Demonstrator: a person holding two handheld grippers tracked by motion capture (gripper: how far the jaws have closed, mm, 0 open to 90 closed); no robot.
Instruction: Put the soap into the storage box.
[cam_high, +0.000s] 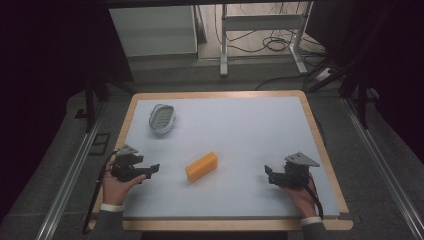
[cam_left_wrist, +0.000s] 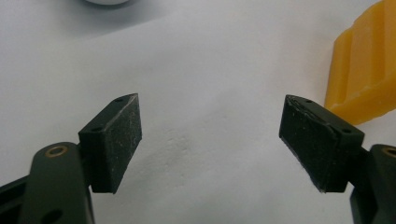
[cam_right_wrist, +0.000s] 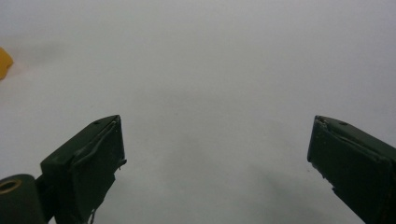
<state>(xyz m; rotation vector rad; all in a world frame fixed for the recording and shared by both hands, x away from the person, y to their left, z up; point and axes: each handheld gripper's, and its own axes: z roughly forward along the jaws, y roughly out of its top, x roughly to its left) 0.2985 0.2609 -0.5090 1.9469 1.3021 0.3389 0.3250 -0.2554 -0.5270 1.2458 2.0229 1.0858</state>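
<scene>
Left tool (cam_high: 152, 169) low on the desk (cam_high: 260, 125), well left of the yellow block (cam_high: 202, 166), held in the left hand (cam_high: 116, 187), jaws pointing toward the block. In the left gripper view, jaws spread wide over bare light surface, nothing between the pads (cam_left_wrist: 116, 140); block's ridged end (cam_left_wrist: 364, 70) just beyond the right-hand jaw, apart from it.

Up and left of the block, near the desk's far left corner: a small white oval dish (cam_high: 162, 118), ribbed inside, possibly a soap dish; too small to tell more.

Yellow block itself lying flat near the desk's middle, angled, long side running up to the right, touching neither tool.

Right tool (cam_high: 268, 172) well right of the block, in the right hand (cam_high: 301, 195), grey three-cornered plate on top, jaws toward the block. In the right gripper view, jaws wide apart, empty; a sliver of block (cam_right_wrist: 4, 63) at the left edge.
</scene>
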